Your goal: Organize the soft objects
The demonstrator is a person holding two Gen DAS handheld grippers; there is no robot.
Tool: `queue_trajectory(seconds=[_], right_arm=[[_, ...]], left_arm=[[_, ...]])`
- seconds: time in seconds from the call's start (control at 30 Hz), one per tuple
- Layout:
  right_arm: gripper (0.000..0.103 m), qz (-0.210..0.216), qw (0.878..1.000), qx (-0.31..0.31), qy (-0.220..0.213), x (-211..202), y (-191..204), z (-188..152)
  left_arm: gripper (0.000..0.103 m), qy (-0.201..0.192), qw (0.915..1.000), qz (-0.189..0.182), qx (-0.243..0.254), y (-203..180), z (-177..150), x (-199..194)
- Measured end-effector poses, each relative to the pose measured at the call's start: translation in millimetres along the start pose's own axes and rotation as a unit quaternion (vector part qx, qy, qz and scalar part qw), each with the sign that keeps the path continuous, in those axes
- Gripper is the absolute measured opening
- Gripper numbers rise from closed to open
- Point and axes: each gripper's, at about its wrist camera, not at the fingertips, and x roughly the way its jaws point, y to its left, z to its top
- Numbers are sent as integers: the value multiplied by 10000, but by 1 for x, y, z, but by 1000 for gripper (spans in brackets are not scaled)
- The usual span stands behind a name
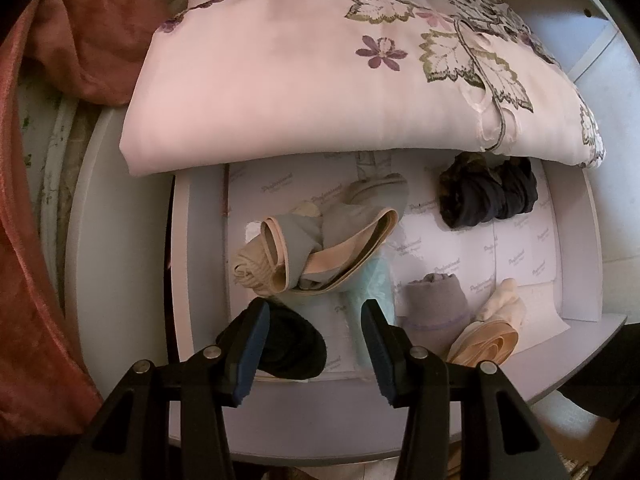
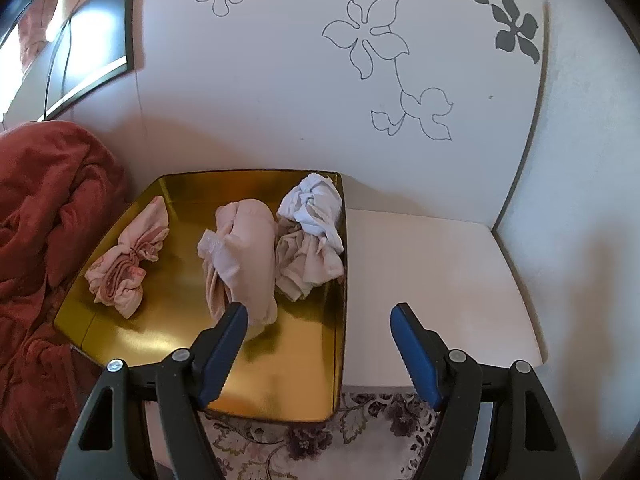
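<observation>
Paper-lined grey drawer (image 1: 576, 248): lower parted, empty left gripper (image 1: 316, 340) squarely over rolled black sock (image 1: 294, 344); right gripper (image 2: 320, 344) wide, empty.

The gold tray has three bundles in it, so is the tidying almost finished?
Partly. Three rolled bundles lie in the gold tray: pink, beige, white. Nothing is in hand: both the left hand-held gripper and right hand-held gripper are open. Left: socks in the drawer, like the dark bundle.
</observation>
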Motion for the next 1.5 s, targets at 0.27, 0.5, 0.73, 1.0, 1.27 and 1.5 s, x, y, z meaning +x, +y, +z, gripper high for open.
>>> queue_trajectory(seconds=[0.27,0.5,0.73,1.0,1.27,1.5], right_arm=[[75,64,9999,117,37,-15,-10,-19],[76,126,9998,139,92,-29,-17,-45],[77,194,9995,123,233,-38,-23,-79],[78,302,9955,262,860,-35,-26,-153],[79,654,9595,1092,2514,14,-36,-252],[79,854,9284,1267,3387,43,-32,-294]], left_arm=[[48,-23,10000,32,-7,1,0,-2],[48,-11,10000,79,3,1,0,-1],[48,-3,10000,91,-25,1,-1,0],[48,22,9990,-77,-440,15,0,-1],[48,-52,9981,-35,-619,22,1,-4],[48,-104,9968,-173,-775,30,0,-9]])
